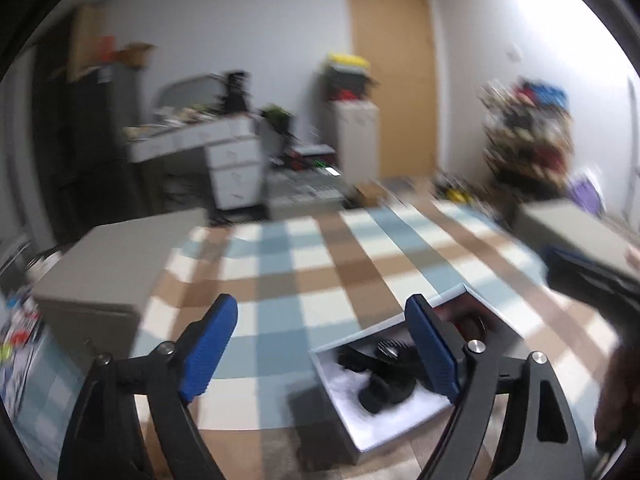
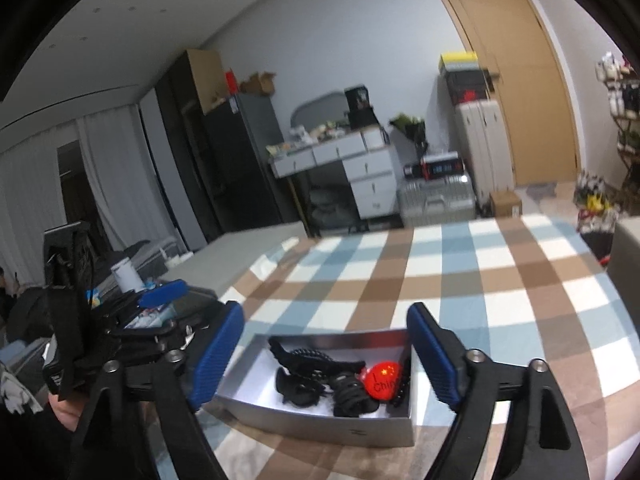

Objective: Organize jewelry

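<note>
Hand-held gripper (image 1: 320, 350) agape above box (image 1: 362, 432).

Two black hand-held grippers with blue pads

The left hand-held gripper (image 1: 320, 344) and the right hand-held gripper (image 2: 326, 354) look alike: black angular arms, each with triangular cut-outs, joined by round silver screws, ending in ribbed blue pads (image 2: 218, 356) set on the inner faces of the fingers.

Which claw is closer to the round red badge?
Right, probably. The right claw, open, faces the round red badge just ahead; the left claw, also open, sits off the other end of the silver box.
</note>
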`<state>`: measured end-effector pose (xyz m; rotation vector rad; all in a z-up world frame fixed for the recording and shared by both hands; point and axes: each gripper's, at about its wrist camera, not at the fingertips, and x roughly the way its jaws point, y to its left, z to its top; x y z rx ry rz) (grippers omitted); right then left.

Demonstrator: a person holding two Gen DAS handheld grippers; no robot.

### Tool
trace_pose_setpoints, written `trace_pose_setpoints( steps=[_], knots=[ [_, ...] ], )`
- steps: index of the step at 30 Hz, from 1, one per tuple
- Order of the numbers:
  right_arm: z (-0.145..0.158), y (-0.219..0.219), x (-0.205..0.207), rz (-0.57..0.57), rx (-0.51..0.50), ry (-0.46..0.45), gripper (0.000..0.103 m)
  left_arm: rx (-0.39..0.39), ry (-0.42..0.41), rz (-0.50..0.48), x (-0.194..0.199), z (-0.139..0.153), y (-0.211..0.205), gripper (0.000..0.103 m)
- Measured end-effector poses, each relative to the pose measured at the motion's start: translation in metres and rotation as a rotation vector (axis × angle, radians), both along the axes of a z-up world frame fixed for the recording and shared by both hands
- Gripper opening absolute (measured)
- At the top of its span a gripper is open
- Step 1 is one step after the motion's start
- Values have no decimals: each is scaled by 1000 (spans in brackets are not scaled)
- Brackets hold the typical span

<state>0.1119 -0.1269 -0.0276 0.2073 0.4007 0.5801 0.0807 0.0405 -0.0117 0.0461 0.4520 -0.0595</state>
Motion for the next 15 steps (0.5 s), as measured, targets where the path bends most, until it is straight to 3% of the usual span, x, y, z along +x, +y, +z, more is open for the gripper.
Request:
trace_pose_setpoints(
  steps=[3, 6, 9, 15],
  knots=[
    [7, -2, -12, -6, 14, -35, 93, -43, -57, 114, -12, 8, 10, 86],
    [15, -5, -25, -8, 47, -71, 102, -74, -150, 196, -31, 14, 16, 102],
    [24, -3, -38, 5, 64, -116, 103, -63, -244, 223, -49, 20, 15, 102],
    [36, 4, -60, -44, 28, -214, 103, -56, -251, 229, -51, 21, 11, 102]
  ],
)
